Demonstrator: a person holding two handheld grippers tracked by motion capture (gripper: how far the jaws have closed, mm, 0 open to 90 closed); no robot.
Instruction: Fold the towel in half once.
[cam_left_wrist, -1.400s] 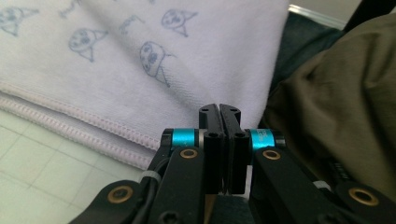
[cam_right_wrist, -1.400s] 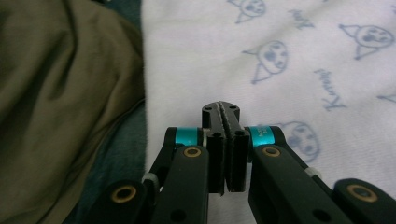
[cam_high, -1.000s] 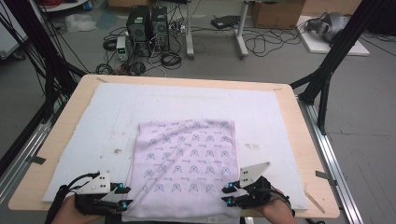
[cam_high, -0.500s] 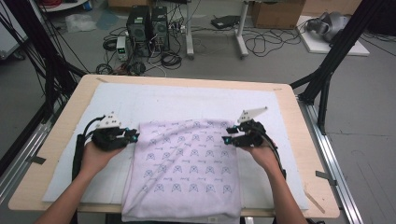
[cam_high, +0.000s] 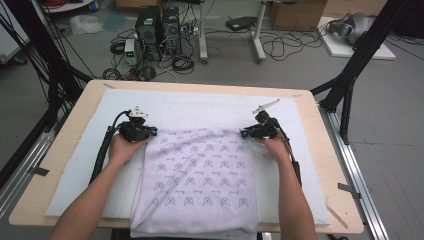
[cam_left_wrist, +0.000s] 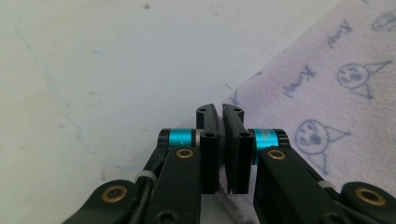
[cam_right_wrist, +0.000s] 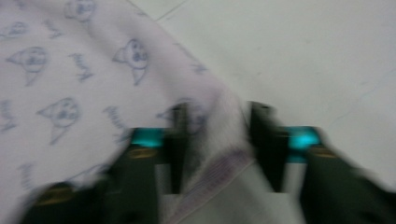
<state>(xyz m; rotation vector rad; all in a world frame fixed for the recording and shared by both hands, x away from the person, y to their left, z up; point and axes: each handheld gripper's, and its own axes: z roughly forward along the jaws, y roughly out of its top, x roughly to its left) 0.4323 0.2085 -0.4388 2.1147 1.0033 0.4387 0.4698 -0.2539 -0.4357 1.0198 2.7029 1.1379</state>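
From above we see the lilac towel spread on the white mat, its near edge hanging off the table. The left gripper and right gripper meet its far corners.

Left gripper view: jaws have just closed, pinching the towel's edge.

Right gripper view, blurred: jaws have been closing, cloth between them, gap visible.

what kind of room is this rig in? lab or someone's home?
Most likely a lab or workshop. Desktop computer towers sit on the bare floor amid loose cables, black frame struts flank the wooden table, and cardboard boxes stand behind.
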